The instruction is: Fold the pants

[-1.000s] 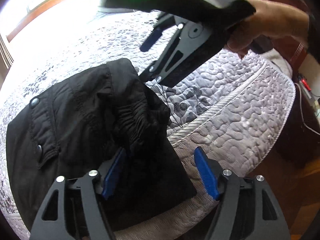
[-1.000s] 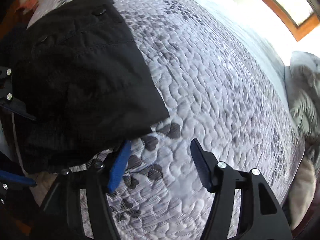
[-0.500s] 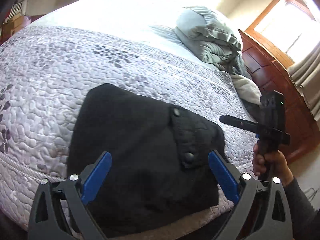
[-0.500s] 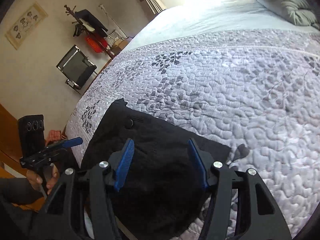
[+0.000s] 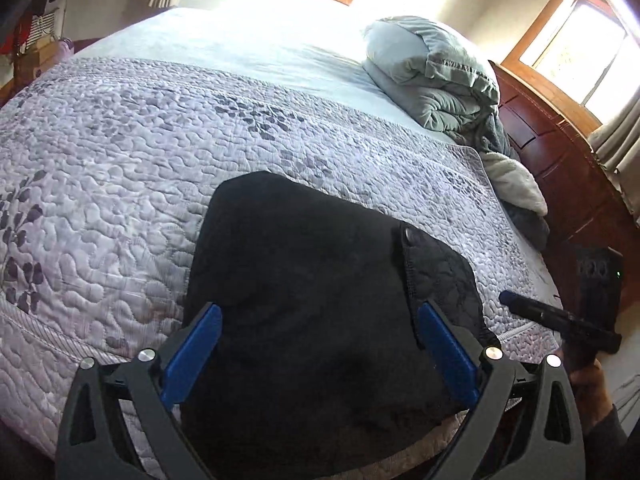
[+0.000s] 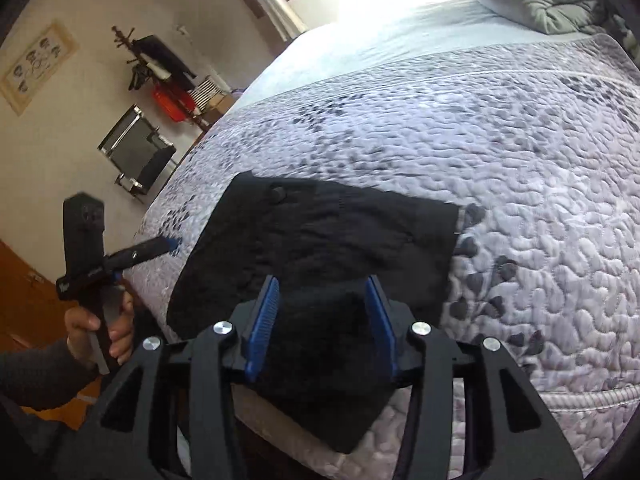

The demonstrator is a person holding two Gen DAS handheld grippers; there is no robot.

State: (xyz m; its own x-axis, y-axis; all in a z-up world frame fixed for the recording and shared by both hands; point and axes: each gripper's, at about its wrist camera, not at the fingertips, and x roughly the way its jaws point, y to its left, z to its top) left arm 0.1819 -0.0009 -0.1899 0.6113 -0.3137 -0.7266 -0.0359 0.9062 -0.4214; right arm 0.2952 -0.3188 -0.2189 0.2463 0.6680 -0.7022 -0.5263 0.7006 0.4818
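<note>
The black pants (image 5: 312, 288) lie folded into a compact bundle at the near edge of the bed, with snap buttons showing on a pocket flap. They also show in the right wrist view (image 6: 320, 240). My left gripper (image 5: 316, 356) is open and empty, held back from the bundle above the bed's edge. My right gripper (image 6: 324, 320) is open and empty, also held back over the near edge. The right gripper shows at the right in the left wrist view (image 5: 560, 320); the left gripper shows at the left in the right wrist view (image 6: 120, 256).
The bed is covered by a grey quilted spread with leaf prints (image 5: 120, 152). A rolled grey comforter (image 5: 432, 76) lies at the head by a wooden headboard (image 5: 560, 152). A chair (image 6: 136, 152) and a coat rack (image 6: 156, 64) stand by the wall.
Both grippers have pulled back and up from the pants, so more of the bed shows. The folded bundle stays in place on the bed.
</note>
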